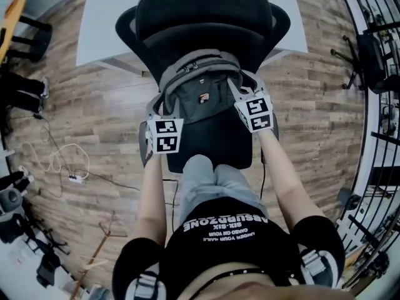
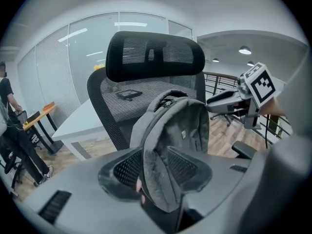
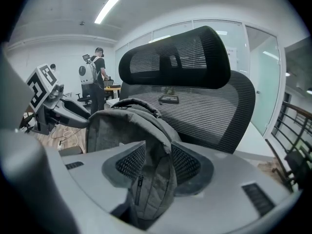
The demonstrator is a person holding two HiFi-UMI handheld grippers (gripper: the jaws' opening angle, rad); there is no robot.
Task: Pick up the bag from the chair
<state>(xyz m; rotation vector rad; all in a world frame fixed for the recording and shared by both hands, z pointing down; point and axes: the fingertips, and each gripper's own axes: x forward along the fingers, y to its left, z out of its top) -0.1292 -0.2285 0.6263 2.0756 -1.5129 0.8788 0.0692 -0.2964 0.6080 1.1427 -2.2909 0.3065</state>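
The person's black shirt (image 1: pixel 225 230) reads, upside down, "ABSURDZONE" and "SIX-SIX"; the smaller lines are illegible.

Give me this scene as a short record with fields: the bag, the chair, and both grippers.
bag: grey backpack, upright on the seat, leaning on the backrest
chair: black mesh office chair, white table behind it
left gripper: jaws closed on a fold of the bag's left side
right gripper: jaws closed on a fold of the bag's right side
task state: bag gripped from both sides, apparently not yet lifted
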